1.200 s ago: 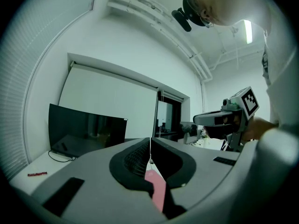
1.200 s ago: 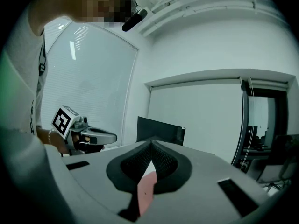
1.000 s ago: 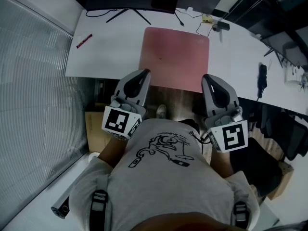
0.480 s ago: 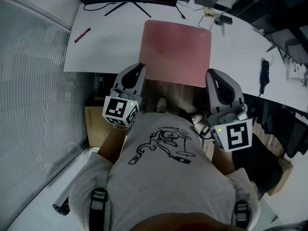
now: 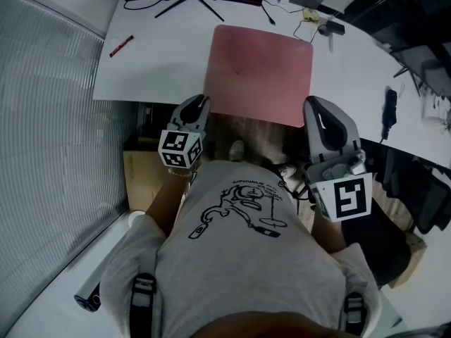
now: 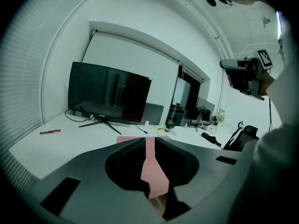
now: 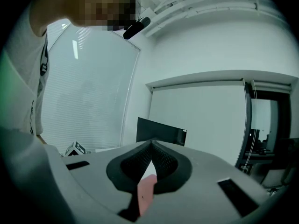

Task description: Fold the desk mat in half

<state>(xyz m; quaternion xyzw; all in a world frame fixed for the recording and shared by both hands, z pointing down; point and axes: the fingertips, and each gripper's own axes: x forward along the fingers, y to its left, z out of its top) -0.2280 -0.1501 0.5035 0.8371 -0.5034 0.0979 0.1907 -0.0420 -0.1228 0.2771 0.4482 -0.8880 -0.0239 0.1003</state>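
The ribbed blinds (image 5: 42, 118) are filling the room's left side. The white surface (image 5: 162, 62) is running beside them. A dark monitor (image 6: 110, 99) is standing along the surface's far edge.

The pink desk mat (image 5: 261, 69) is lying flat and unfolded at the middle of the surface. Its near edge is reaching the surface's near edge, with wooden floor showing just below it.

The left gripper (image 5: 201, 103) is pointing at the mat's near left corner from just outside the surface's near edge. Its jaws have just been opening and are standing apart, released. In the left gripper view the mat is showing through the gap, and neither pad is pressing on it.

The right gripper (image 5: 312, 103) is sitting at the mat's near right corner. In the right gripper view its jaw tips are meeting, and a pink piece of the mat is caught in the gap behind them, so it is clenching that corner.

A red pen (image 5: 121, 46) is lying near the surface's left edge, well apart from the mat.
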